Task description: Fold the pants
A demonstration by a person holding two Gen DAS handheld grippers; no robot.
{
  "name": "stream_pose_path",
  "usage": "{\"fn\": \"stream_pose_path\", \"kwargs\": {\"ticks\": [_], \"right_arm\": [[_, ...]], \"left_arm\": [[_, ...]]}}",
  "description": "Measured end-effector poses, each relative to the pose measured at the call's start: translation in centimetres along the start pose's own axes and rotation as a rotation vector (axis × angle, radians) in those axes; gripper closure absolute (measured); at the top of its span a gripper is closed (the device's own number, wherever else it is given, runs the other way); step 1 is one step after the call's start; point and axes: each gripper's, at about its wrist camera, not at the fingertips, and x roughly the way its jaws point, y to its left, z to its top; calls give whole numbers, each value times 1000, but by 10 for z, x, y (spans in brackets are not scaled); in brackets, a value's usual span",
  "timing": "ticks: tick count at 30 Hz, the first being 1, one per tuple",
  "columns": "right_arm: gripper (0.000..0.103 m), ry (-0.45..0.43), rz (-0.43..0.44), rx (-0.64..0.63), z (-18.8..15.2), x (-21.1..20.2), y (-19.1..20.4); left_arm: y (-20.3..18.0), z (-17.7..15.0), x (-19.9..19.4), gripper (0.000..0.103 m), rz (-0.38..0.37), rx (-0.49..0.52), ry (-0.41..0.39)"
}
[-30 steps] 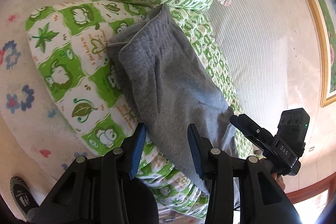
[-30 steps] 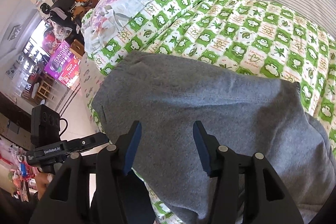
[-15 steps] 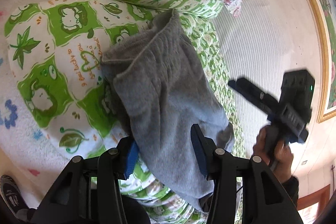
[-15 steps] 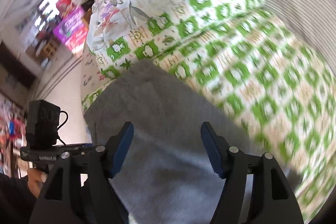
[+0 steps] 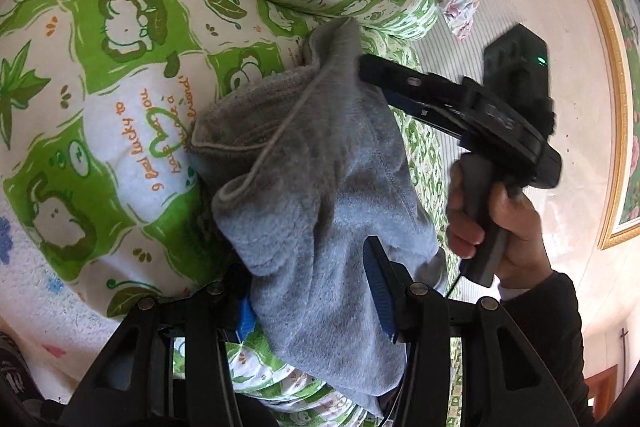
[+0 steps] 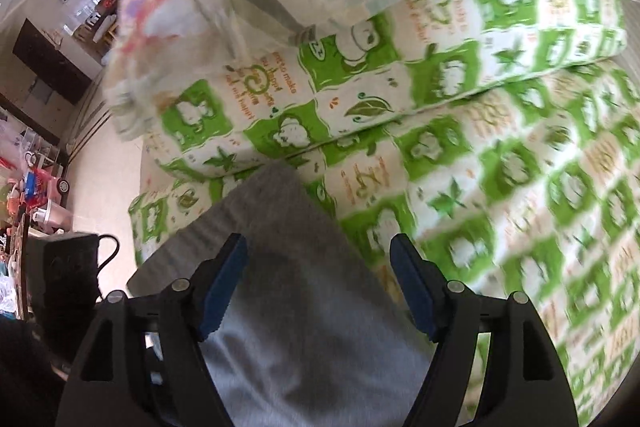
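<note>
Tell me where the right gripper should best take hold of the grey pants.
Probably the far narrow end of the grey pants, coming from above. That end lies flat on the green-patterned quilt, tapering to a free edge, and the right gripper, its jaws opening with nothing gripped, straddles the cloth just short of it.

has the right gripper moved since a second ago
Yes. In the left wrist view the right gripper has swung up from the lower right to the far top edge of the grey pants, jaws opening.
</note>
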Motion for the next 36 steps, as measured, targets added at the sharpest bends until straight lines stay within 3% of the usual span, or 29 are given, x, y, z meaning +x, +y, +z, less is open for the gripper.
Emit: {"fn": "stream_pose_path", "kwargs": {"ticks": [3,5,6,7,10,23,36], "right_arm": [[31,16,-22,-12,0,16,3],[47,19,-28,-10,-2,18,5],[64,14,-34,-3,-4,15,4],[80,6,-30,9,-6,11,5],[98,-36,-19,11,-16,-11,6],[99,-225,33,112,-61,-108,12],[99,-444,34,256,-174,-211,9]], "left_arm": [[-3,3,3,56,8,-4,-11],[-7,3,4,60,15,9,-25],[-10,3,4,64,27,27,-37],[-14,2,5,75,43,43,-43],[-19,1,6,89,53,65,-49],[-89,-21,-18,98,-33,220,-103],[-175,-84,-12,98,-120,415,-28]]}}
